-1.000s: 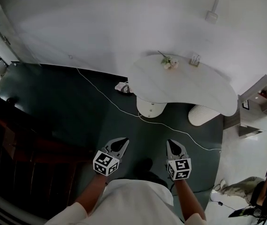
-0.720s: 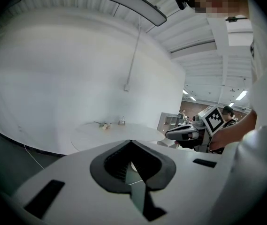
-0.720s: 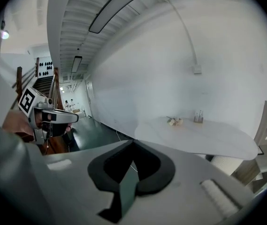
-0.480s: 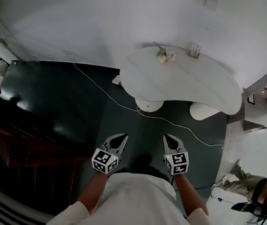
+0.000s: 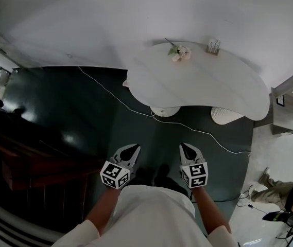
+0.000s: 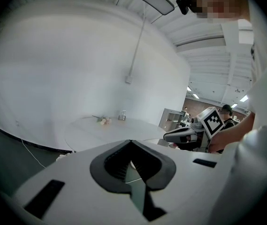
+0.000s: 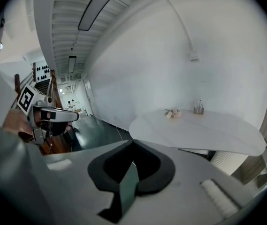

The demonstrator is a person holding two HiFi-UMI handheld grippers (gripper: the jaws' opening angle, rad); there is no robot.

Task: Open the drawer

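Near the person [image 5: 154, 215], left gripper [image 5: 134, 148] and right gripper [image 5: 184, 146] show jaws pressed together on nothing; stepping forward could snag the floor cable [image 5: 204, 134].

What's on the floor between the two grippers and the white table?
A thin white cable crosses the dark floor there, seen in the head view.

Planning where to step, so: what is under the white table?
Under the white table stand a round white pedestal and a ribbed white base, with a white cable running past on the dark floor. The tabletop covers their upper parts.
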